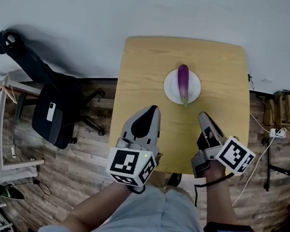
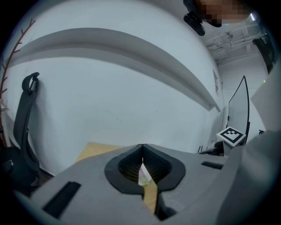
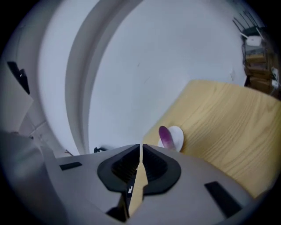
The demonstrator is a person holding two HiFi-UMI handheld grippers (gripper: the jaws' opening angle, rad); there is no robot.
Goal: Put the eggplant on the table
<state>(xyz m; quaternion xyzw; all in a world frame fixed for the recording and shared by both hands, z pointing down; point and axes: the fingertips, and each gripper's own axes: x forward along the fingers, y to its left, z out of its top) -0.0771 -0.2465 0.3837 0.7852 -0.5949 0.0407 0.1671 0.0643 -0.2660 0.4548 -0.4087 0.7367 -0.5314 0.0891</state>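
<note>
A purple eggplant (image 1: 182, 82) lies on a small white plate (image 1: 168, 87) in the middle of a light wooden table (image 1: 142, 68). Both grippers hover over the table's near edge, short of the plate. My left gripper (image 1: 154, 109) sits to the plate's near left, its jaws closed to a point with nothing in them. The right gripper (image 1: 202, 114) is at the near right, also shut and empty. In the right gripper view the eggplant (image 3: 165, 137) and plate (image 3: 178, 139) lie just beyond the closed tips (image 3: 140, 146). The left gripper view shows closed jaws (image 2: 142, 146) before a white wall.
A black office chair (image 1: 57, 112) stands on the wooden floor left of the table, with a black scooter (image 1: 13, 46) behind it. Cables and a wooden box (image 1: 283, 111) sit to the table's right. A white wall runs behind the table.
</note>
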